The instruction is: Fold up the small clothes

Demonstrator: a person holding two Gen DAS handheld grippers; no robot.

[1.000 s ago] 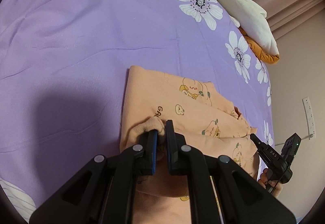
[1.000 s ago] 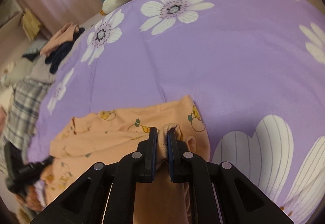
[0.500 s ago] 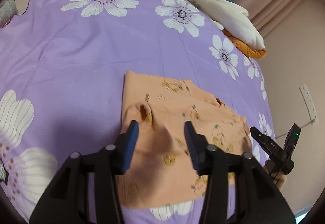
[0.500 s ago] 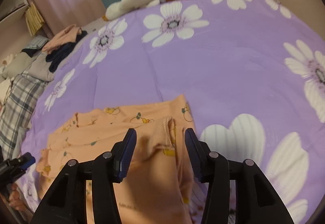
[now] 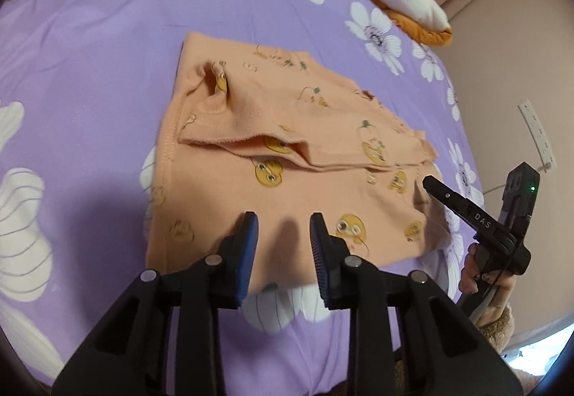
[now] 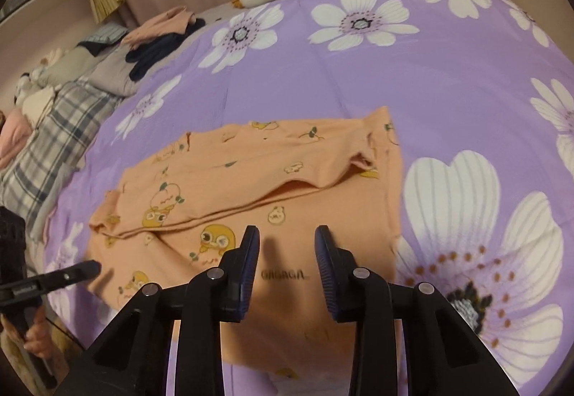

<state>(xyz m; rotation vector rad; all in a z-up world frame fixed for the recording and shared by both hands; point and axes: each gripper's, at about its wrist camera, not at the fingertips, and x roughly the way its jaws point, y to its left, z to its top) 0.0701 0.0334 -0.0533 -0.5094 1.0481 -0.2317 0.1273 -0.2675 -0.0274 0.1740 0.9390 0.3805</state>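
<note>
On the purple flowered bedspread (image 5: 107, 47) lies the peach printed garment (image 5: 287, 152), folded over on itself, and we hold both tools tilted down above its near edge. Our left gripper (image 5: 283, 234) and right gripper (image 6: 287, 248) have jaws apart and closing, nothing pinched between them, the cloth lying flat underneath.

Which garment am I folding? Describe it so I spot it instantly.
Start at the purple flowered bedspread. Near its front edge lies the peach garment, printed with yellow cartoon chicks and partly folded. The other clothes sit piled at the far edge; none of them shows such a print.
</note>
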